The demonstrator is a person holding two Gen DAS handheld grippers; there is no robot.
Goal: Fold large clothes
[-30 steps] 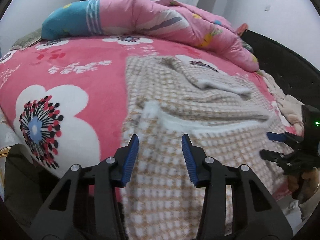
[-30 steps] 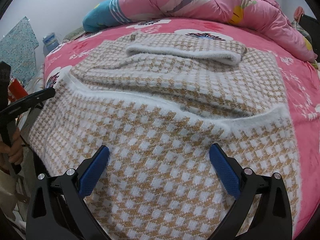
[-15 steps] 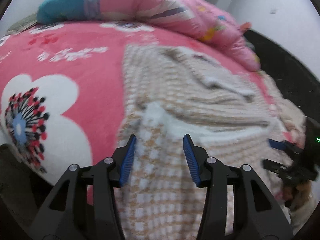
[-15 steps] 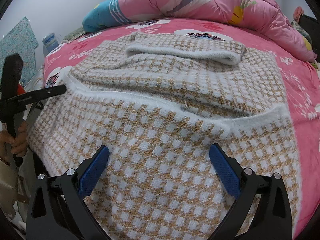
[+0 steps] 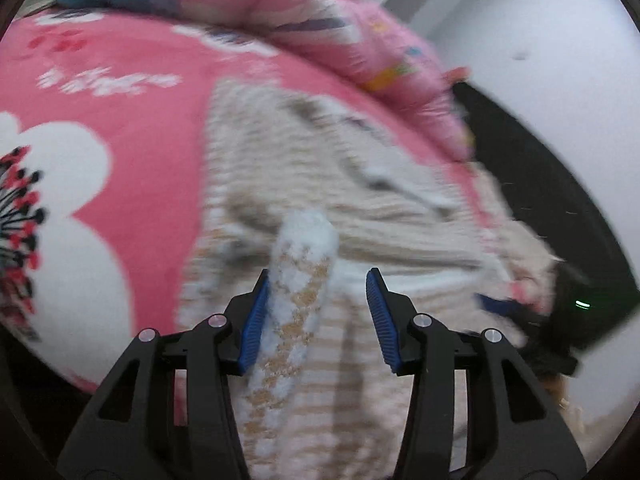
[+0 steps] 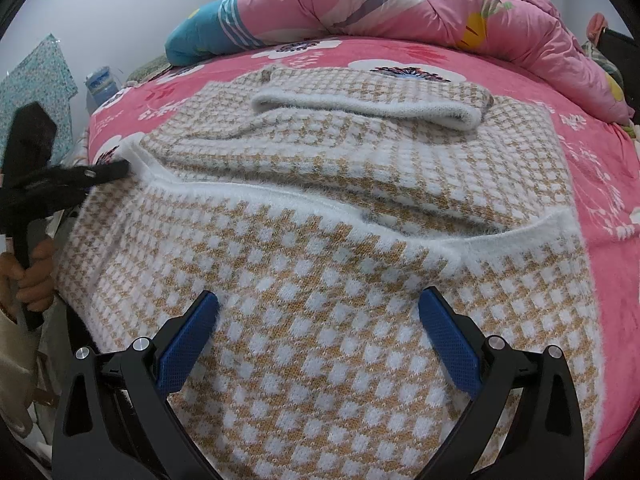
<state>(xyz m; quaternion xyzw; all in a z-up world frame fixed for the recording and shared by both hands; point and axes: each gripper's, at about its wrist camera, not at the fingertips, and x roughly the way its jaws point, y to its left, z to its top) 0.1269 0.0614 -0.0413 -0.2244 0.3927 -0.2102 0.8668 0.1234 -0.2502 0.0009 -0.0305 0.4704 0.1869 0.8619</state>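
Jaws of our left gripper (image 5: 316, 312) stand apart, the fuzzy tan-and-white checked knit sweater's (image 6: 360, 216) hem corner between them on the pink floral bed (image 6: 600, 168); our right gripper (image 6: 320, 336) gapes empty above. We should clamp both layers squarely before lifting.

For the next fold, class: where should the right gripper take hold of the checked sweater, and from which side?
Grip the sweater at its white fluffy hem corner on the right. There the edge lies raised and free. Come in low from the right edge with the open right gripper, mirroring the left gripper.
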